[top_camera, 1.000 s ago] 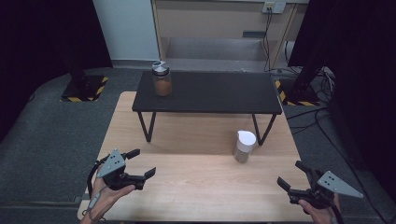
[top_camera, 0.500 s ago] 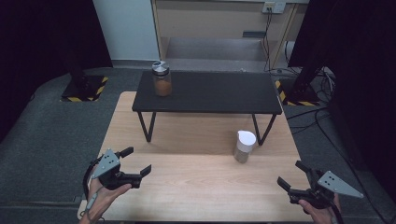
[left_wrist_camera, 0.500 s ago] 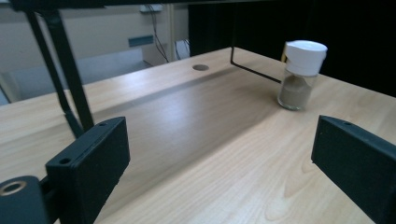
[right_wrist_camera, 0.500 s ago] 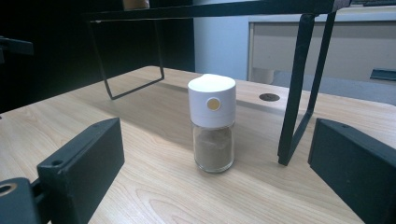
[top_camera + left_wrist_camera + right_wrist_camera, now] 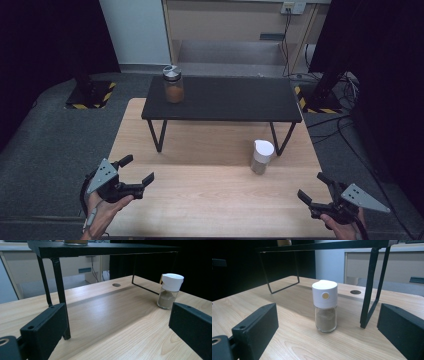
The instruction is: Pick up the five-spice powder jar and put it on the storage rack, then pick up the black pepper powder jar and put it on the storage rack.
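A small glass spice jar (image 5: 262,156) with a white cap and tan powder stands on the wooden table (image 5: 200,200), near the right legs of a low black shelf (image 5: 225,97). On the shelf's left end stands a jar of brown contents with a silver lid (image 5: 173,84). My left gripper (image 5: 137,169) hovers at the table's front left. Its jaws have just been opening and stand wide apart with nothing between them. My right gripper (image 5: 311,185) is open at the front right, and in its own view the spice jar (image 5: 325,306) stands ahead between the jaws, well beyond them. The left gripper view has the spice jar (image 5: 170,291) far off to the right.
The shelf's thin black legs (image 5: 58,290) stand close ahead of my left gripper. Another leg (image 5: 369,287) stands just right of the spice jar. Bare wood lies between the two grippers. Grey carpet and cables surround the table.
The left gripper's jaws have spread wider and the hand has drifted slightly left. The right gripper and both jars have stayed put.
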Demonstrator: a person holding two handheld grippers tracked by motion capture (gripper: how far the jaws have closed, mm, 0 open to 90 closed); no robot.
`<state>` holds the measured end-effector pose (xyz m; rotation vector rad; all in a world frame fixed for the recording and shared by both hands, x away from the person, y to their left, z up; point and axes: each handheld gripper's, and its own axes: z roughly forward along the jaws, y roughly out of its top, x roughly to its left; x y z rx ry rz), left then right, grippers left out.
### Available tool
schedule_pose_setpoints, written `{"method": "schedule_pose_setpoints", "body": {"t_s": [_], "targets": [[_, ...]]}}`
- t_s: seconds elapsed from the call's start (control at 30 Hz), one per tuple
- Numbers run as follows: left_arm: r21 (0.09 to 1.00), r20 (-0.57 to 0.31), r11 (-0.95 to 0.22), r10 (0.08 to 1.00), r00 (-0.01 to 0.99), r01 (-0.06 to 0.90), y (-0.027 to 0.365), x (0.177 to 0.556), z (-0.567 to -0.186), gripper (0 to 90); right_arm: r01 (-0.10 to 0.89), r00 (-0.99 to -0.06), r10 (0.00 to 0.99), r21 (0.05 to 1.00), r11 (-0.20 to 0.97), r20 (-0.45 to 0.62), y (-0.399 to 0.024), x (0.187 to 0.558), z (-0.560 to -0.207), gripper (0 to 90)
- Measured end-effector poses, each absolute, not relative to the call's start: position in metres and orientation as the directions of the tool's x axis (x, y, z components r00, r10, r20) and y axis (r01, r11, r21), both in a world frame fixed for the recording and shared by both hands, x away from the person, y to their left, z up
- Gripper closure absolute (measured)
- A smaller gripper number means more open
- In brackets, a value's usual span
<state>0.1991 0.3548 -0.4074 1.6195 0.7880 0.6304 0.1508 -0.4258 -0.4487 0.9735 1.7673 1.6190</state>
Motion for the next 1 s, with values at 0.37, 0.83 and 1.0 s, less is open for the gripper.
{"method": "schedule_pose_setpoints", "body": {"t_s": [0.37, 0.83, 1.0], "targets": [[0.985, -0.003, -0.106, 0.771, 0.637, 0.134, 0.356, 0.200, -0.410, 0.5, 0.134, -0.592, 0.803, 0.991, 0.015, 0.068, -0.426, 0.150, -0.448, 1.9], [0.986, 0.004, -0.112, 0.758, 0.652, 0.124, 0.358, 0.200, -0.410, 0.4, 0.153, -0.612, 0.787, 0.988, 0.018, 0.080, -0.431, 0.153, -0.434, 1.0], [0.984, 0.004, -0.119, 0.748, 0.664, 0.129, 0.358, 0.202, -0.410, 0.4, 0.159, -0.620, 0.782, 0.986, 0.045, 0.064, -0.438, 0.154, -0.415, 0.8]]}}
